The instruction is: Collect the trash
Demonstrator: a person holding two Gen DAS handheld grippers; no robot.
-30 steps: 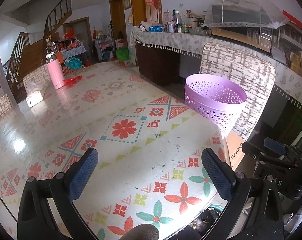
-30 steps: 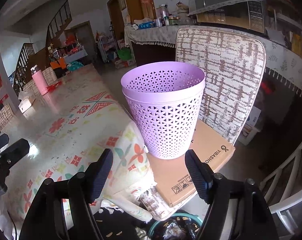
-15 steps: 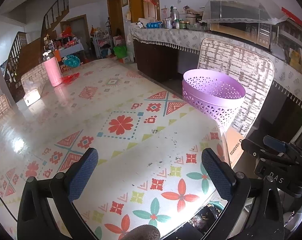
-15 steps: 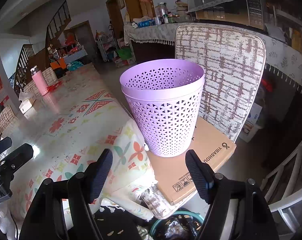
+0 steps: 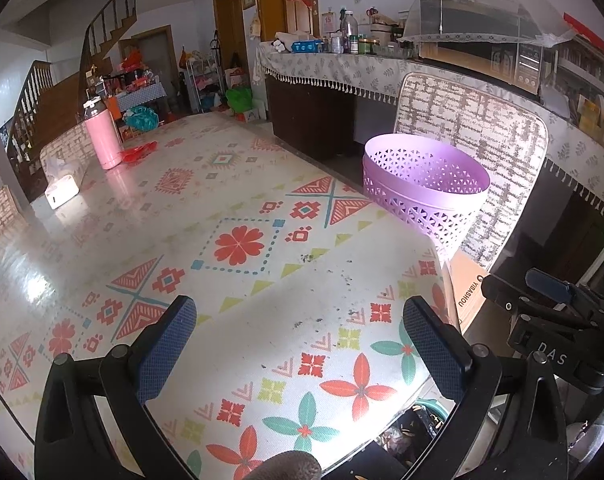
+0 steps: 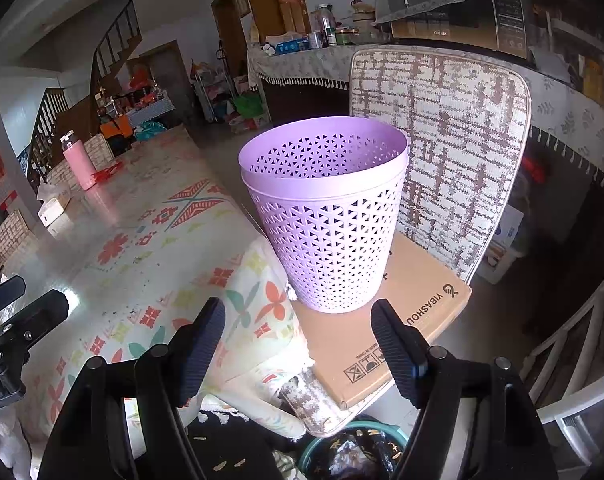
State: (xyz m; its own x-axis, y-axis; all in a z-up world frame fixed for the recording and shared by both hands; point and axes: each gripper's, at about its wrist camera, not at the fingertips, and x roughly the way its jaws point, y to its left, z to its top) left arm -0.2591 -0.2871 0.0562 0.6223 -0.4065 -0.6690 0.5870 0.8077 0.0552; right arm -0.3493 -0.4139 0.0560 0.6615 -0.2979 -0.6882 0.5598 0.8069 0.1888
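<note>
Lilac plastic basket (image 6: 325,216) stands upright on a cardboard box (image 6: 385,320) on the chair seat just off the desk's (image 5: 238,240) near right corner; over the last second both views crept slightly closer to it, nothing else shifted. Left gripper (image 5: 298,344) and right gripper (image 6: 298,344) hover spread and empty. Only dark crumbs (image 5: 333,292) show near that corner, so no grasp is committed; basket interior unseen.
</note>
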